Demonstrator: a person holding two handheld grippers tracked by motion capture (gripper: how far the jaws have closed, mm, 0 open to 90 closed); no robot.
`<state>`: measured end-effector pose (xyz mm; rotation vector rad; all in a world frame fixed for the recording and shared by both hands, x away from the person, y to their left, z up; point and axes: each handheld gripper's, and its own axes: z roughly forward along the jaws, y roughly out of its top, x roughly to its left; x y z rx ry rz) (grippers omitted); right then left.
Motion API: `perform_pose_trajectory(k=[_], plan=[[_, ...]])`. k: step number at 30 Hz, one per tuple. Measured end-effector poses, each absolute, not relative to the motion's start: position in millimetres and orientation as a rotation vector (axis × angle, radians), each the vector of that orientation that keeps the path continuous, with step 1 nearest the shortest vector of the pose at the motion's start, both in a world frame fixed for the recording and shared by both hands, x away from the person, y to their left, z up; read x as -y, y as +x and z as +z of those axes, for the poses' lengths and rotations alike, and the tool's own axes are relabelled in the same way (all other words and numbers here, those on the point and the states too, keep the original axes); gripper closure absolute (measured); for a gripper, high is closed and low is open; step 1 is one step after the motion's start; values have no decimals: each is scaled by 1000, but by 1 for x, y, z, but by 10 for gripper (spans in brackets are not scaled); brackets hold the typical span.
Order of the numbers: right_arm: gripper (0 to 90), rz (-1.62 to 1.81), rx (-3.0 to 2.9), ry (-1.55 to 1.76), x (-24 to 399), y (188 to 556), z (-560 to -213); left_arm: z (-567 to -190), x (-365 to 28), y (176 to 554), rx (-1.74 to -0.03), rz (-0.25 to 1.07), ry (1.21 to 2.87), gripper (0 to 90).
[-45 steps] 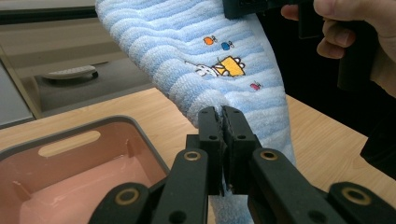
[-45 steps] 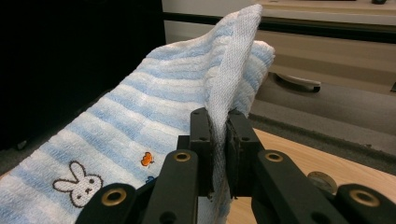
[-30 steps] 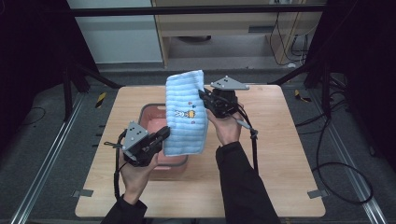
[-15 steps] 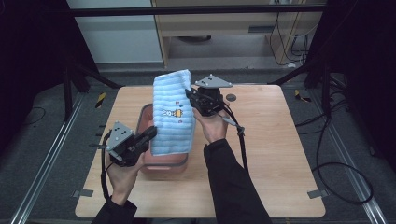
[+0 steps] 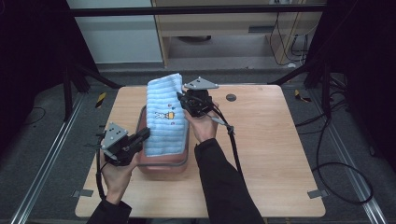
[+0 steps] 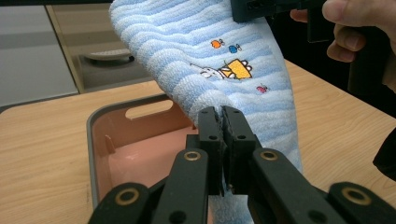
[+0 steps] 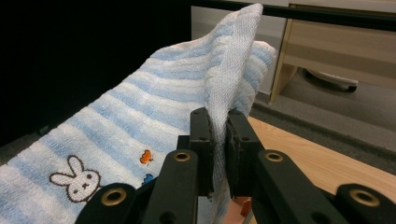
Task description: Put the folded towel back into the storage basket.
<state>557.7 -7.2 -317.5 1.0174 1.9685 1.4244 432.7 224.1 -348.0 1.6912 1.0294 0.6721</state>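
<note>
**Towel being held over the pink tub by both grippers**

The towel, pale blue with white stripes and a small embroidered rabbit, is being clamped at two places. In the left gripper view, the left gripper is seen closed on a lower fold of the cloth at the centre of the frame, the jaws pressed together with terry pinched between them. In the right gripper view, the right gripper is being kept tight on an upper edge of the towel, which is rising as a thin ridge out of the jaws at the middle of the frame.

In the high view, the left gripper is being held at the lower left of centre, the right gripper just above centre, and the towel is being stretched at a slant between them.

Below the cloth, a pink tub with a grey rim is standing on the wooden table; its handle slot is visible at centre left of the left gripper view. The towel's lower end is hanging over the tub's opening.
</note>
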Motion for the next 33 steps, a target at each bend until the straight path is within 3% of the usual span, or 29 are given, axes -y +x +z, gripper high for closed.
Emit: perform_pose_trajectory(k=[33], plan=[[827,1374,-2040,1113,-1,580,-386,-398,-222,458,-1136,648,1818,869]])
